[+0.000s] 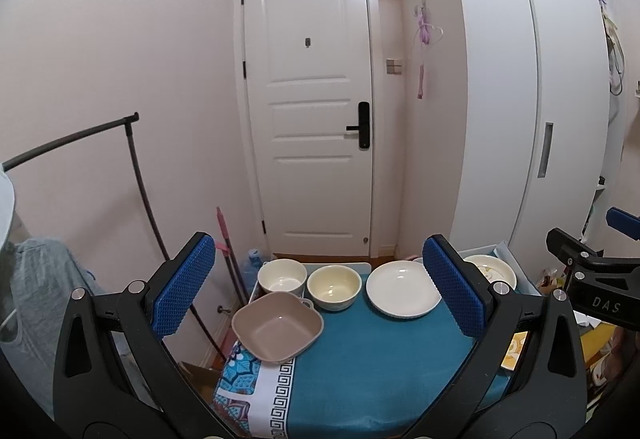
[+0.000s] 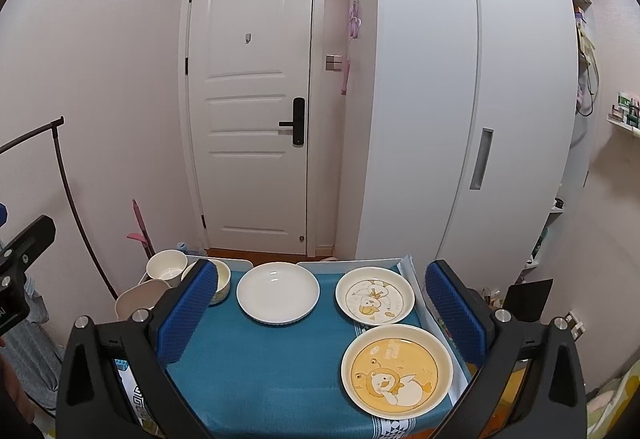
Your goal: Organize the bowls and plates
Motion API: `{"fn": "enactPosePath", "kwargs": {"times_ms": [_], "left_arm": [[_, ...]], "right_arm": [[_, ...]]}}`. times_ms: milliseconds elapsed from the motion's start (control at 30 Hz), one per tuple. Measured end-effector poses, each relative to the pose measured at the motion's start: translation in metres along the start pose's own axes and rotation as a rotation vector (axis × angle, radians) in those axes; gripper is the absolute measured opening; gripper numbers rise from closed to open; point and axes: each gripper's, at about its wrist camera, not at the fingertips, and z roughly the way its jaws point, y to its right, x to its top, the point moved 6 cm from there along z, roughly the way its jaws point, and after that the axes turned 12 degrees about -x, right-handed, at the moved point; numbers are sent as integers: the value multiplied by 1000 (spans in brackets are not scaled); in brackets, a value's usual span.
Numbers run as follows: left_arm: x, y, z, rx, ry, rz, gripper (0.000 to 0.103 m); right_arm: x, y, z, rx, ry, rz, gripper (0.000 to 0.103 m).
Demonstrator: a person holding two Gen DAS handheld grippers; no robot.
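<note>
Left gripper (image 1: 320,295) spread wide, blue ribbed pads (image 1: 185,289) holding nothing, raised over the teal cloth (image 1: 372,367); right gripper (image 2: 322,313) likewise wide and empty, and its black body seen at 3 o'clock in the left view reads "DAS". From the left gripper outward: tan square bowl (image 1: 277,330) at 7 o'clock between the fingers, near the cloth's left edge; cream bowl (image 1: 334,287) at 12 o'clock, white bowl (image 1: 282,276) just beside it at 11 o'clock sitting in a white tray (image 1: 256,293); plain white plate (image 1: 402,289) at 1 o'clock, partly behind the right pad. From the right gripper outward: yellow duck plate (image 2: 396,369) at 4 o'clock carries small writing at top, too blurred to read; pale duck plate (image 2: 375,296) at 1 o'clock, near it but apart, on a second tray (image 2: 408,271); plain white plate (image 2: 278,293) at 11 o'clock; cream bowl (image 2: 220,281) half hidden behind the left pad. Behind everything a white door (image 1: 308,99) with black lock handle (image 1: 362,125), white wardrobe (image 2: 460,99) at 2 o'clock
</note>
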Motion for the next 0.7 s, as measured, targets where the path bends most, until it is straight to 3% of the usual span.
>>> {"fn": "enactPosePath", "kwargs": {"times_ms": [700], "left_arm": [[5, -1, -1, 2, -4, -1, 103]], "right_arm": [[5, 2, -4, 5, -2, 2, 103]]}}
